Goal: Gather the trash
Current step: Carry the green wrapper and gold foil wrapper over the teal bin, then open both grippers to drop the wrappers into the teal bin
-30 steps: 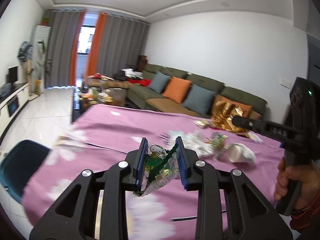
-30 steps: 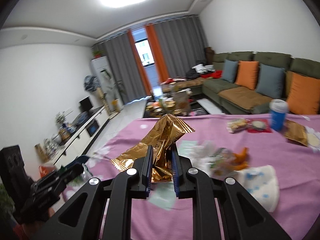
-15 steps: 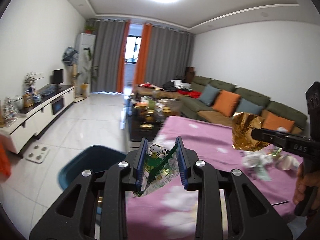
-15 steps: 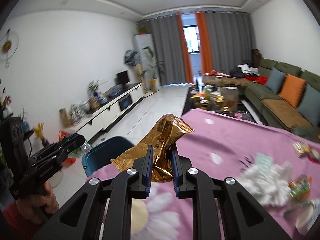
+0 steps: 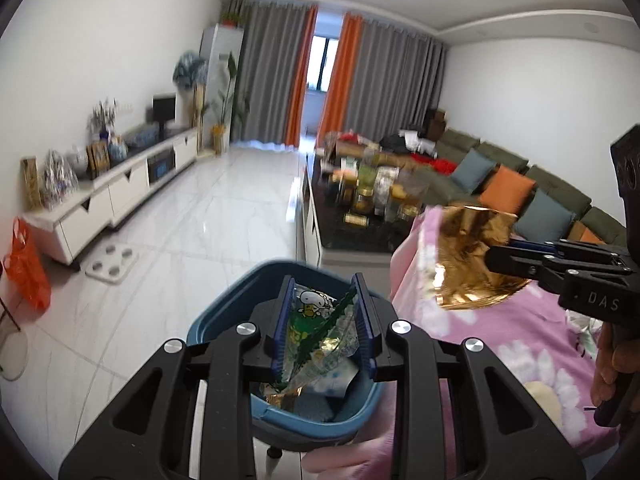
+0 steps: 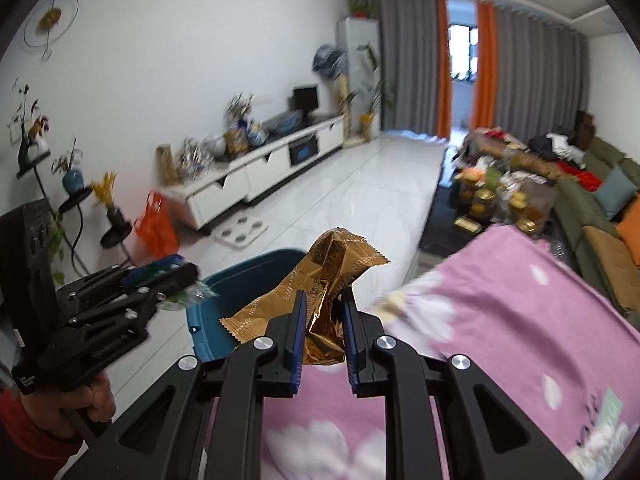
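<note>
My left gripper (image 5: 323, 322) is shut on a green and clear snack wrapper (image 5: 320, 330) with a cartoon print, held right over the blue trash bin (image 5: 224, 312). Wrappers lie inside the bin. My right gripper (image 6: 322, 330) is shut on a crumpled gold foil wrapper (image 6: 320, 280), over the edge of the pink flowered tablecloth (image 6: 500, 320), just right of the bin (image 6: 240, 280). In the left wrist view the gold wrapper (image 5: 468, 256) and the right gripper (image 5: 496, 258) hang to the right. The left gripper (image 6: 192, 280) shows at the left of the right wrist view.
The bin stands on a white tiled floor (image 5: 200, 220) beside the table. A dark coffee table (image 5: 360, 216) crowded with jars stands behind, a green sofa (image 5: 540, 188) on the right, a white TV cabinet (image 5: 120, 188) on the left. An orange bag (image 5: 24, 268) lies near the cabinet.
Both grippers have swung left from over the table to the blue bin, each still carrying its wrapper. The bin now lies directly under the left gripper.
</note>
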The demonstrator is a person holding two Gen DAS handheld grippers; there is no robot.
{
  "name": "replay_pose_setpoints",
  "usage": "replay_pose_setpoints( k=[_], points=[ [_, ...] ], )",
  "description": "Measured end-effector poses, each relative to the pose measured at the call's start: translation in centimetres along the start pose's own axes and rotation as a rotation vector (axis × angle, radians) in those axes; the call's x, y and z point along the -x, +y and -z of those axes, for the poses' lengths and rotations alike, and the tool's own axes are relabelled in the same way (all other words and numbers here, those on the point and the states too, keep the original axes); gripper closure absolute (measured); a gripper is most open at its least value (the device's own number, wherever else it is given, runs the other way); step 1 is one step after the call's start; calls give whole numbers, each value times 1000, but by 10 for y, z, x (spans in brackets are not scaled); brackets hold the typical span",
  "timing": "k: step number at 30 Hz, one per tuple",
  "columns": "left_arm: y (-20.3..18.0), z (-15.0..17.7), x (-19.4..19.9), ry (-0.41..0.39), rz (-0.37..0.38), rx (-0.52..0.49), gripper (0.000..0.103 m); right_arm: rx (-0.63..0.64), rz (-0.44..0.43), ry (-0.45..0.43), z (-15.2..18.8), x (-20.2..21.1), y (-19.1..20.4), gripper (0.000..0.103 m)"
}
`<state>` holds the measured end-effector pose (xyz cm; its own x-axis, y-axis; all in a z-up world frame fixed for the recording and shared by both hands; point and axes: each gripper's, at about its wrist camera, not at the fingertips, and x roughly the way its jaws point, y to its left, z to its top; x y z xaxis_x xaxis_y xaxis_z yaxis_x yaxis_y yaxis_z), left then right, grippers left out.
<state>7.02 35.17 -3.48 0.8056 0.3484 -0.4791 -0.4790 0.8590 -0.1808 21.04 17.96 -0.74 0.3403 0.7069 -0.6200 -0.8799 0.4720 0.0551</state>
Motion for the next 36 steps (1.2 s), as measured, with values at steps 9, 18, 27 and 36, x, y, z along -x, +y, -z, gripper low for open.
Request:
replay_pose_setpoints(
  k=[9, 18, 27, 36],
  points=[
    [19, 2, -64, 119, -63, 21, 74, 64, 26, 179, -10, -73, 16, 87],
    [25, 4, -120, 208, -72, 24, 74, 119, 44, 310, -12, -115, 36, 87],
    [26, 11, -165, 276, -87, 29, 74, 153, 69, 415, -5, -142, 44, 87],
    [12, 13, -178, 277, -116, -10, 67, 119, 78, 379, -7, -139, 37, 72]
  ],
)
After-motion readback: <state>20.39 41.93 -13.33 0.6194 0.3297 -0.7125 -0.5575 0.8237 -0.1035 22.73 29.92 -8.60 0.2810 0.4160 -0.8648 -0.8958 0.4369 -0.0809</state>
